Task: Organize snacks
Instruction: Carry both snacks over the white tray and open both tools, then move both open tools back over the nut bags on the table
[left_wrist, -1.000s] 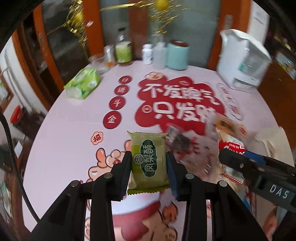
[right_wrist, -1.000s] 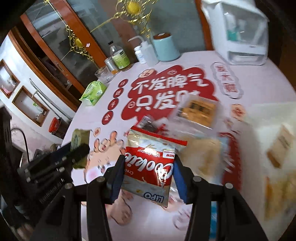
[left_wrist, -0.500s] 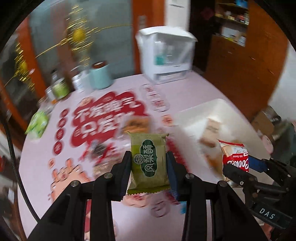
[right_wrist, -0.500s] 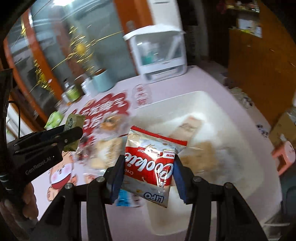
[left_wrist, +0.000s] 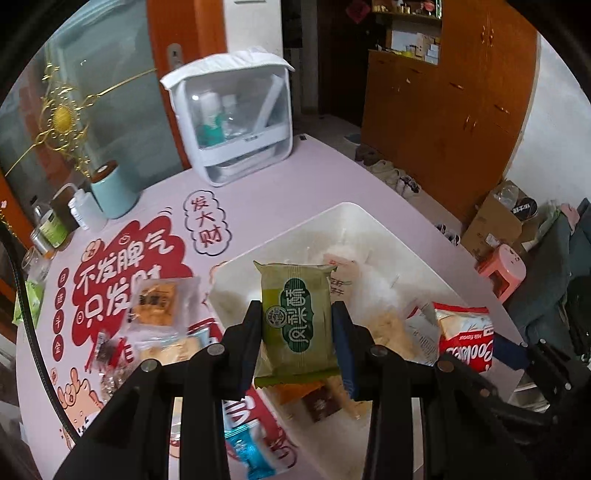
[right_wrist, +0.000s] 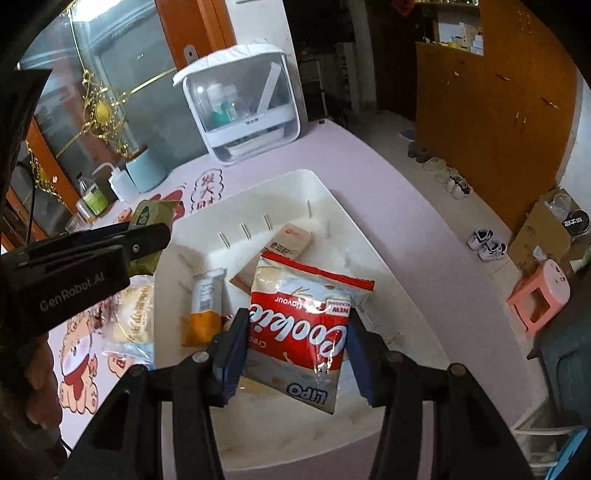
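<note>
Each wrist view looks forward and down along its hand-held gripper, close above the table. Both face the white bin and clear box; each sees the other gripper.

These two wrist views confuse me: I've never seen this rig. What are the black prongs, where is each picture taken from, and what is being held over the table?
There is no robot here: a person holds one hand-held gripper in each hand, and each carries a fisheye camera looking out along its two fingers. In the left wrist view, the left gripper is shut on a green snack packet. In the right wrist view, the right gripper is shut on a red cookie bag. Both hang above a white bin already holding a few snacks. More packets lie on the pink table, beside the bin.
</note>
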